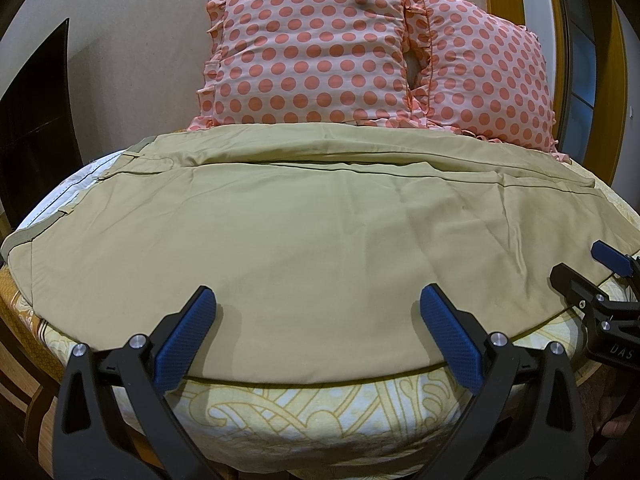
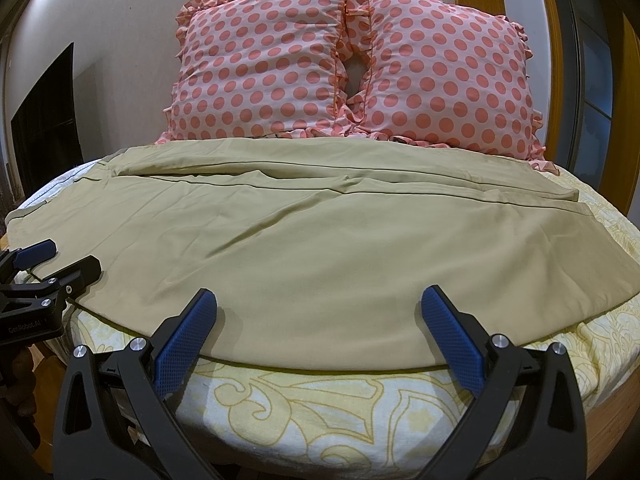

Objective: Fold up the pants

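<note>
Blue-padded fingers frame the shot on both sides, and both tools are poised at the near hem of the bed. Left gripper [image 1: 316, 308] has its jaws spread wide, nothing between them; right gripper [image 2: 320, 308] is the same, wide apart and empty, hovering just over the cloth's near edge. Spread across the bed lie the khaki pants [image 1: 300, 220], laid sideways with the waistband [image 1: 24, 236] at the left and the leg cuffs off to the right, one leg lying along the far side below two polka-dot pillows [image 2: 352, 68]. Beneath it all, a yellow patterned bedsheet [image 2: 320, 412].

By my reading, the fold hasn't begun. To do it cleanly, each gripper should pinch the near edge, both layers if there are two, well apart along the length, then lift together and carry the near leg over onto the far one, seams matched. Watch that diagonal crease [image 2: 256, 224]; smooth it first or it gets folded in.
</note>
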